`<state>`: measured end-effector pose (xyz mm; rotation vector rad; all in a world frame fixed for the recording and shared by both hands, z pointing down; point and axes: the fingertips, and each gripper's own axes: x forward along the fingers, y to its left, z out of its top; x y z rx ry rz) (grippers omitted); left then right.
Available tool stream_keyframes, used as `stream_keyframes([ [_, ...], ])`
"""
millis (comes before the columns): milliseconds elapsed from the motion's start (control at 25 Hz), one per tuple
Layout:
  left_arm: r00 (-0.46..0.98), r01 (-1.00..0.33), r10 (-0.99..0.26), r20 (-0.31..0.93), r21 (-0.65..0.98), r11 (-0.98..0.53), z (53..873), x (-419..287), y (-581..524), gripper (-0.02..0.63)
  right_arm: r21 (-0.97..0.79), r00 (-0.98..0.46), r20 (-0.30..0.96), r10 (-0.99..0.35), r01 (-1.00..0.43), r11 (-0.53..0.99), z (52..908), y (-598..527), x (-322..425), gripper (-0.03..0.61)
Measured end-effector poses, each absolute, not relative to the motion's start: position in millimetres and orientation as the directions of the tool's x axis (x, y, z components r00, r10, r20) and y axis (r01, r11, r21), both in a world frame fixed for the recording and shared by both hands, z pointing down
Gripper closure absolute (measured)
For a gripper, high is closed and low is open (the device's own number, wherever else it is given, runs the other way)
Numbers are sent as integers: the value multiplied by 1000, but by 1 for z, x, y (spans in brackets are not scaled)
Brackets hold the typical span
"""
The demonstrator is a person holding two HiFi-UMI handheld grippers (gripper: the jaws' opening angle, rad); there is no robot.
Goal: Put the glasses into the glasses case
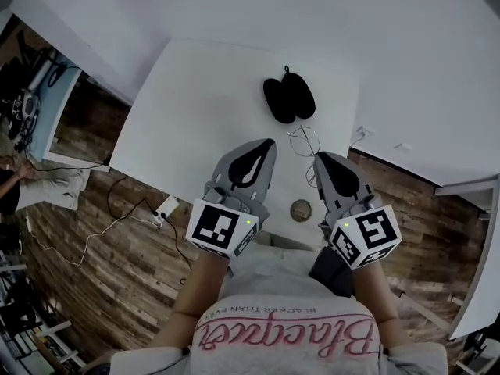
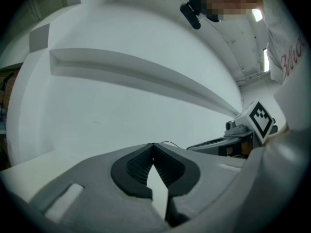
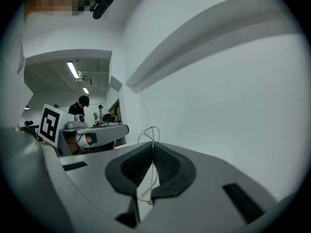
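The black glasses case (image 1: 289, 98) lies open on the far part of the white table (image 1: 195, 108), its two oval halves side by side. The thin wire-framed glasses (image 1: 303, 141) are just in front of it, at the tip of my right gripper (image 1: 316, 156). In the right gripper view the jaws are shut on a thin wire of the glasses (image 3: 150, 132), and a lens loop sticks out past the tips. My left gripper (image 1: 271, 141) is just left of the glasses; its jaws (image 2: 153, 145) meet at the tips with nothing between them.
A small round disc (image 1: 301, 209) sits on the table near its front edge, between the two grippers. A white power strip (image 1: 166, 207) with cables lies on the wooden floor to the left. People stand far off in the right gripper view.
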<state>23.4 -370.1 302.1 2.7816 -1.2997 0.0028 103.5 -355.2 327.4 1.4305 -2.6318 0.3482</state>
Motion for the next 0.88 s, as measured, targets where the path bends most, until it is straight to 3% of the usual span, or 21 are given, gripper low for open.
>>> stream_keyframes([
  [880, 685, -729, -721, 109, 109, -676, 351, 30, -509, 609, -117, -465, 343, -817, -883, 454, 380, -503, 110, 565],
])
